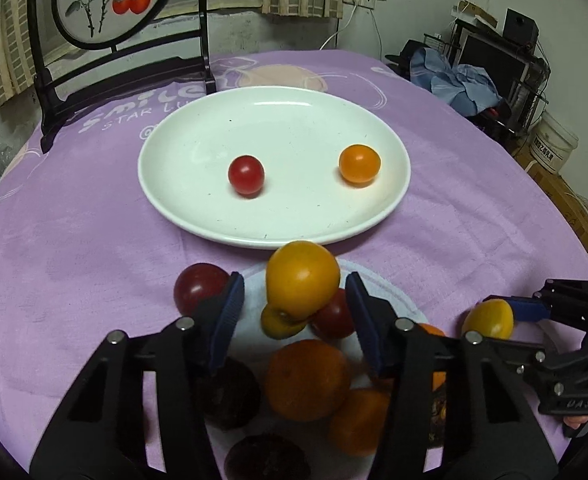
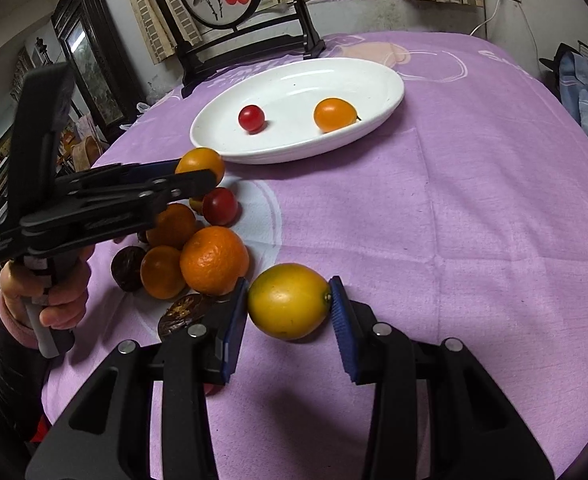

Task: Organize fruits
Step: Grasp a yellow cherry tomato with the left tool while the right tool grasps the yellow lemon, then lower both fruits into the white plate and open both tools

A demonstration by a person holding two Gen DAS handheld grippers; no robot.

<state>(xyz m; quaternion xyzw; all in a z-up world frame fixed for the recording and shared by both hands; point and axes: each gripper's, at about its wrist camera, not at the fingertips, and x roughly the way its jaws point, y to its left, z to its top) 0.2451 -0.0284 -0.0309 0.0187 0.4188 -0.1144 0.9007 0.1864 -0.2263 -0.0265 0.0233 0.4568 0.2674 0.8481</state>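
Moving room: right half of purple-cloth worktop (image 2: 453, 220) bare out to its rounded edge; left-near side crowded w/ fruit pile and both tools; back-left edge taken by a black-framed painted screen (image 1: 94, 8).
Plate: white oval plate (image 1: 154, 188) mid-worktop, just beyond the pile, not touching it.
In plate: 1 red cherry tomato (image 1: 246, 174), 1 orange cherry tomato (image 1: 359, 163), well apart.
Pile: on a white mat (image 2: 262, 216); right-wrist view shows 3 mandarins (image 2: 214, 260), 1 red tomato (image 2: 220, 206), 2 dark brown fruits (image 2: 128, 268); more partly hidden, so no full count.
Right gripper (image 2: 290, 300): jaws pinching a yellow oval fruit (image 2: 290, 306), pads on both ends, just right of the pile, low over the cloth.
Left gripper (image 1: 294, 292): jaws half-spread around a yellow-orange tomato (image 1: 301, 276) atop the pile's far side; sliver of gap at one pad, so can't tell if it's gripped.
Hand: person's left hand (image 2: 54, 292) wraps that tool's handle.
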